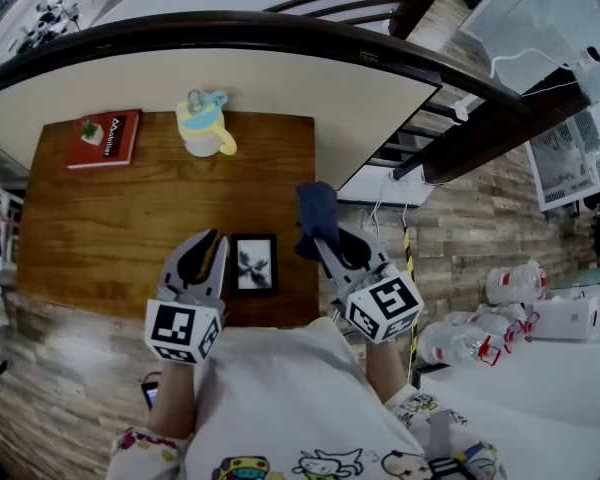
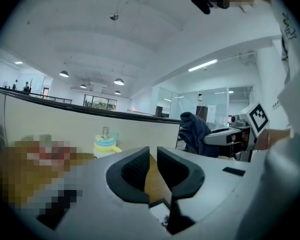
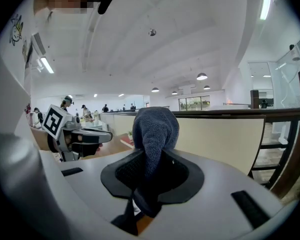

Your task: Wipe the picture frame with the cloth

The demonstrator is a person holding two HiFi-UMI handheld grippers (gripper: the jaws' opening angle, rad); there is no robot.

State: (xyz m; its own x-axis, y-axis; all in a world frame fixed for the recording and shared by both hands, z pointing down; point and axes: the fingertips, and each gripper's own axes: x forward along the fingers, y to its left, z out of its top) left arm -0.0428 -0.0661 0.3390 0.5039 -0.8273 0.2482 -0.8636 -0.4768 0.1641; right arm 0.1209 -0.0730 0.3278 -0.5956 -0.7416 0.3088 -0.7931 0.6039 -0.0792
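Note:
A small black picture frame (image 1: 253, 265) lies flat near the front edge of the wooden table (image 1: 100, 228). My left gripper (image 1: 212, 240) hovers just left of the frame. Its jaws (image 2: 153, 151) stand a narrow gap apart with nothing between them. My right gripper (image 1: 322, 243) is raised at the table's right edge, right of the frame. It is shut on a dark blue cloth (image 1: 316, 213), which bunches up above the jaws (image 3: 152, 154). The cloth (image 3: 155, 126) hides the fingertips in the right gripper view. From the left gripper view the cloth (image 2: 192, 131) shows at the right.
A red book (image 1: 105, 139) lies at the table's back left. A yellow and blue cup (image 1: 204, 126) stands at the back middle. A curved cream wall with a dark rail (image 1: 280, 28) rises behind the table. Several plastic bottles (image 1: 480, 333) lie on the floor at right.

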